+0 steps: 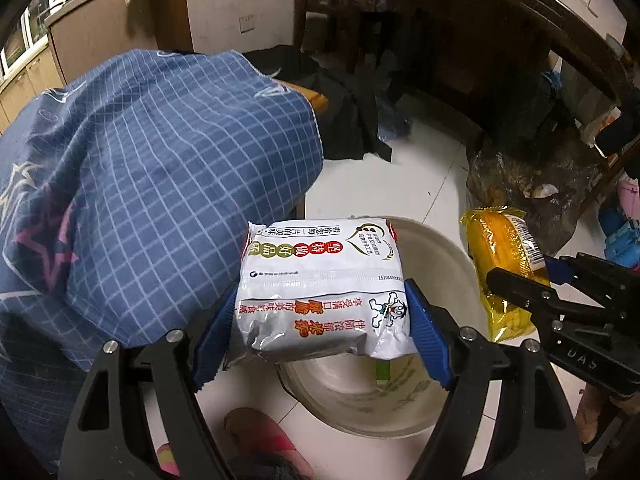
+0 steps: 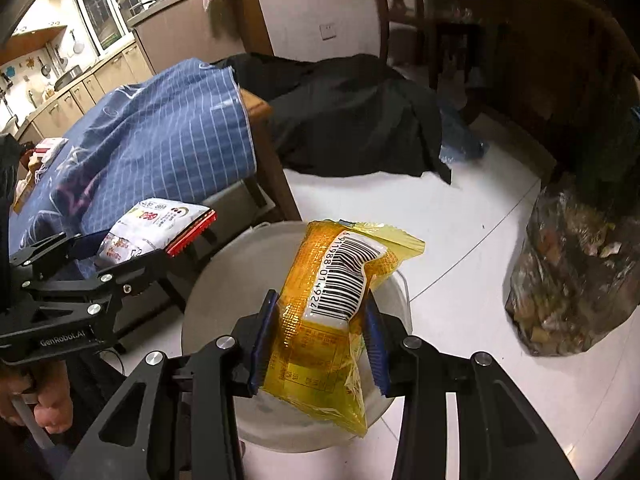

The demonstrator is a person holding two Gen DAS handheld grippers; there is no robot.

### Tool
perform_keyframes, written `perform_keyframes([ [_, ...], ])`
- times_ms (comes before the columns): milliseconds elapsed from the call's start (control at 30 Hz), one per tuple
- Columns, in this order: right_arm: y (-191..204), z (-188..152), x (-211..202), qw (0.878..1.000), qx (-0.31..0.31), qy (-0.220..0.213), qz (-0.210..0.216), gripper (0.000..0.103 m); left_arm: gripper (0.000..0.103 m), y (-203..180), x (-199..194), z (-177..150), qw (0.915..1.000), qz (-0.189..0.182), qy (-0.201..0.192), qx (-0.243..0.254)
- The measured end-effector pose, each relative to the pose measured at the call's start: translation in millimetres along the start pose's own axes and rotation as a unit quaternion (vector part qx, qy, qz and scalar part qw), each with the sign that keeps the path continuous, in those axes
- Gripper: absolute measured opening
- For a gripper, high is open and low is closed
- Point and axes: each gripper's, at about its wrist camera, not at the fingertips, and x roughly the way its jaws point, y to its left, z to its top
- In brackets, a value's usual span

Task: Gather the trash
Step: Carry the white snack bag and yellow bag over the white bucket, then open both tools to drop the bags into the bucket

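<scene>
Hovering over a white bucket, the left gripper clamps a light, crinkly white packet across its middle; the right gripper pinches a slippery yellow wrapper.

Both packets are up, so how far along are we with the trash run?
Done: both pickups. The left tool clamps the white snack packet; the right tool clamps the yellow wrapper. In hand: both hang over the white bucket on the floor. Left: release them; neither is inside yet. Whether more trash remains on the blue-clothed table is unclear.
</scene>
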Motion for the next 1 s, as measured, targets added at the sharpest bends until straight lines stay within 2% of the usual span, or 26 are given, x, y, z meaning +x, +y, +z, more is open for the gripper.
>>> perform_keyframes([
  [767,-3,0,4,1.000,0.007,0.003,0.005,0.042,0.077,1,6,-1,0.9998,0.004,0.017,0.003],
  [900,-6,1,-1,1.000,0.012,-0.008,0.001,0.053,0.079,1,7,-2,0.9998,0.004,0.021,0.004],
  [1000,-11,3,-6,1.000,0.020,-0.015,-0.001,0.053,0.081,2,6,-2,0.9998,0.005,0.021,0.002],
])
